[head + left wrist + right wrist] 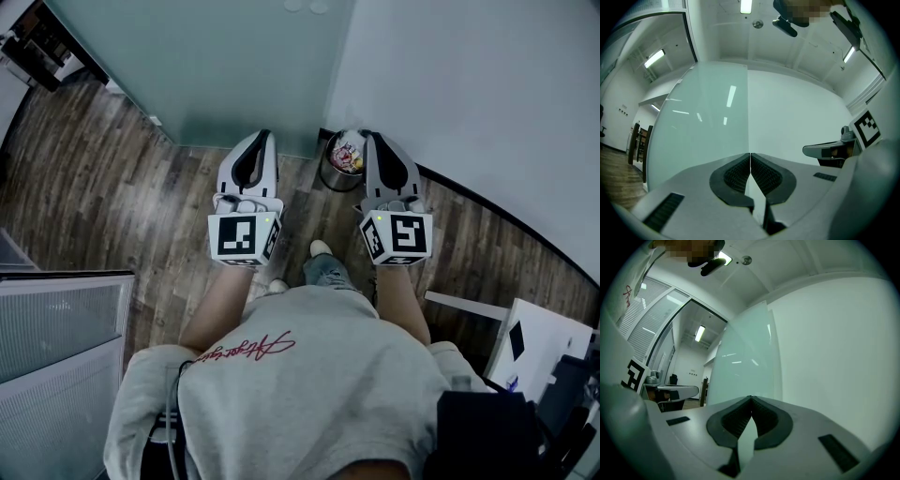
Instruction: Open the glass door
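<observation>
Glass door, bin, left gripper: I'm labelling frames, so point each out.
glass door [206, 66], head view, frosted pane's middle.
bin [327, 173], head view, left wall.
left gripper [264, 137], head view, closed fingertips.

we log the glass door [187, 66] as frosted and smooth, faintly glossy under lamp reflections. floor [94, 178]: matt wood planks, grain visible. wall [469, 84]: matt white. left gripper [750, 153] and right gripper [751, 397]: smooth matt grey plastic; pads [736, 176] black, finely ribbed. bin [328, 174]: shiny metal. sweatshirt [309, 375]: soft grey cloth.
</observation>
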{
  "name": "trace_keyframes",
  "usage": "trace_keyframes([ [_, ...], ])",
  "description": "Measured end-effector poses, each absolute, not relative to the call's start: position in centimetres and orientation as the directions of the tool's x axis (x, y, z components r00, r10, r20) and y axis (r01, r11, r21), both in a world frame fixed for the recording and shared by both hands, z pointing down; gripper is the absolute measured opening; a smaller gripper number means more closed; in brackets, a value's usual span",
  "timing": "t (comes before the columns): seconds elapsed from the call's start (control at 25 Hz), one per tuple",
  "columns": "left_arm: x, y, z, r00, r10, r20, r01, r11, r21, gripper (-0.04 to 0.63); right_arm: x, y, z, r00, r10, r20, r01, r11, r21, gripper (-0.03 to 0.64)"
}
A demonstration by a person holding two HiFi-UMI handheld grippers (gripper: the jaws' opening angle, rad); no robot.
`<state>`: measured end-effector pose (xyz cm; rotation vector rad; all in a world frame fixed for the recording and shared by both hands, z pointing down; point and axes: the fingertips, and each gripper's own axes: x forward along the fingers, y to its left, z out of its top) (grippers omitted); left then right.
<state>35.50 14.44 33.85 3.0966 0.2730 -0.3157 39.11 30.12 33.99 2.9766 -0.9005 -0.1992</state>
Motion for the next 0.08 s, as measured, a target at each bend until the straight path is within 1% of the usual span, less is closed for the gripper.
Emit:
trace_keyframes([
  [0.08,35.57,14.62,33.89,0.964,0.176,-0.201,0.179,-0.984,-0.002,0.017,39.14,30.17,34.03,0.825,-0.554,-0.114,-0.551,-0.832,0.062,0.017],
])
